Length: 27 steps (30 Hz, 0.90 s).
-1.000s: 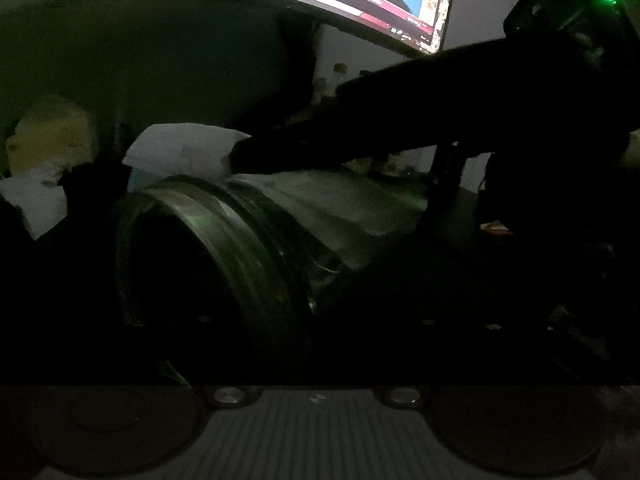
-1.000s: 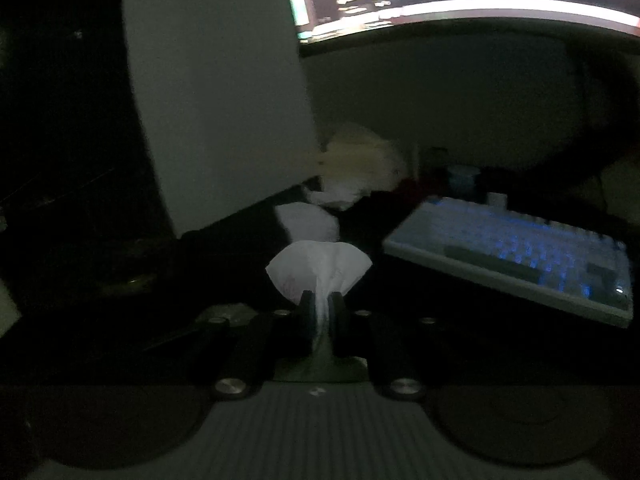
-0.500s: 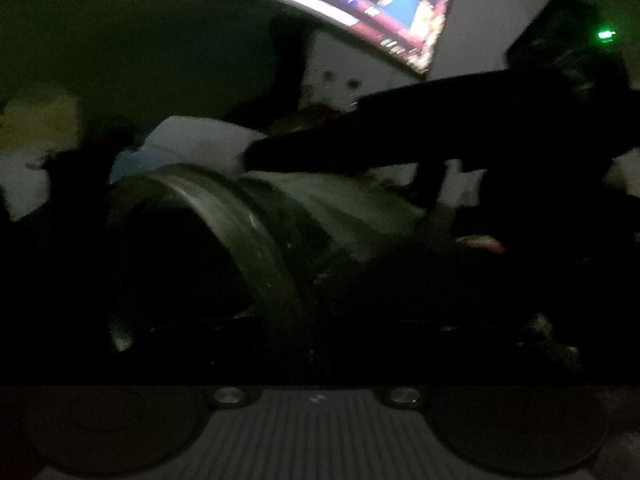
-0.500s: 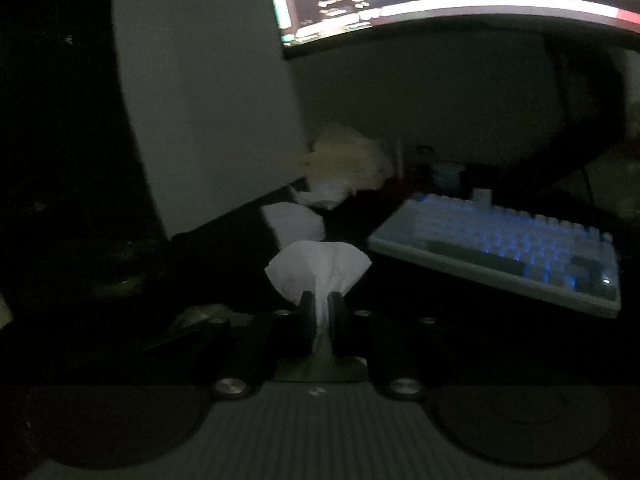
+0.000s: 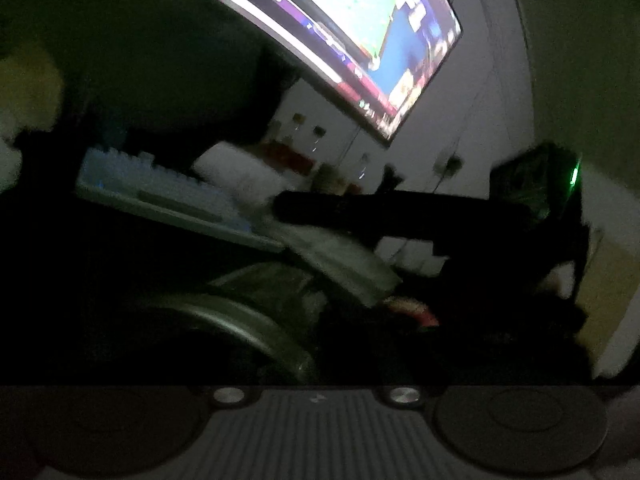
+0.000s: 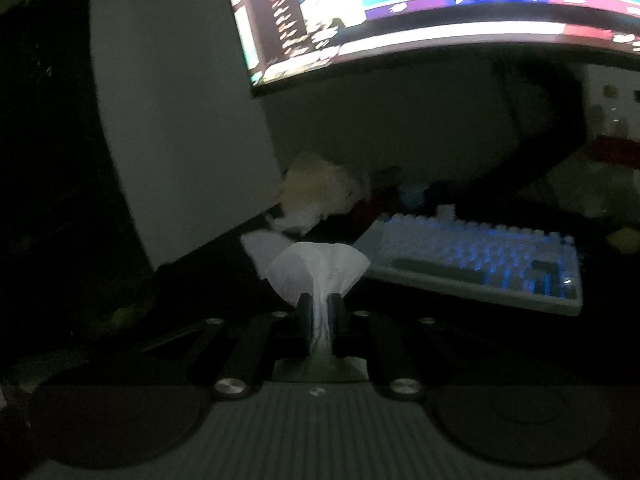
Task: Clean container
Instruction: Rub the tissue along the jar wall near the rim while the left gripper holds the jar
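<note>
tightly clawed (image 6: 320,312) – white tissue (image 6: 318,268)

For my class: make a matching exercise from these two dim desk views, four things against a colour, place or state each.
Things:
1. tissue
2. keyboard
3. monitor
4. container

Descriptions:
A. blue glow between keys
B. dark, with a pale curved rim, close under the left camera
C. white, pinched in the right gripper
D. bright game screen overhead

Pairs: 1-C, 2-A, 3-D, 4-B
</note>
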### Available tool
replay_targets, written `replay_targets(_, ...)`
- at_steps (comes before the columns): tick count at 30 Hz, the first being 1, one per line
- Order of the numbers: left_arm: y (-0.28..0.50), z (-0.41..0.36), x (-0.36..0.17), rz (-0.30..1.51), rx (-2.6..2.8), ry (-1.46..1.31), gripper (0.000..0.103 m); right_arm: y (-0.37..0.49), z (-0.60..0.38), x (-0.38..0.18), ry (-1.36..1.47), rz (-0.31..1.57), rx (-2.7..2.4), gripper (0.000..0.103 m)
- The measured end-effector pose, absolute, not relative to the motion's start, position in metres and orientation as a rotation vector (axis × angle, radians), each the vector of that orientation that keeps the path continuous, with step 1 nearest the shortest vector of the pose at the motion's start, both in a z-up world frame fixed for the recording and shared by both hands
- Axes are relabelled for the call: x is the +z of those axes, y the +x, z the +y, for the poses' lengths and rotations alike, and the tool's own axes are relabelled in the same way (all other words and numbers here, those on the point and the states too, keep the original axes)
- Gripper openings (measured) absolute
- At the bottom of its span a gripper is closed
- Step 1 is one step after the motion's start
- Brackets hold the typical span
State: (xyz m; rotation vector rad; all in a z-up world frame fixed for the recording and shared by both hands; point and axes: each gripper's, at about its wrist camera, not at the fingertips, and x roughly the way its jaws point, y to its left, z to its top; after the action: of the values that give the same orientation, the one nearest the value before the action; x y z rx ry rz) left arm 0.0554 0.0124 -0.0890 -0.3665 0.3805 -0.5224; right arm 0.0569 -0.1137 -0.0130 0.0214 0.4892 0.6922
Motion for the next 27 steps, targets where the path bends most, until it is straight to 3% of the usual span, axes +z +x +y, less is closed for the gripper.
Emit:
replay_targets(3, 0.048, 0.003, -0.087, 0.407, -0.474, -0.218, 0.05, 0.06, -0.103, -0.024, -0.013, 0.53, 0.714, 0.011)
replay_targets(12, 0.059, 0.005, -0.087, 0.439, -0.41, -0.252, 0.072, 0.071, -0.089, -0.038, -0.047, 0.533, 0.667, 0.011)
replay_targets(27, 0.075, -0.007, -0.091, 0.427, -0.368, -0.242, 0.07, 0.079, -0.093, -0.039, -0.021, 0.529, 0.569, 0.011)
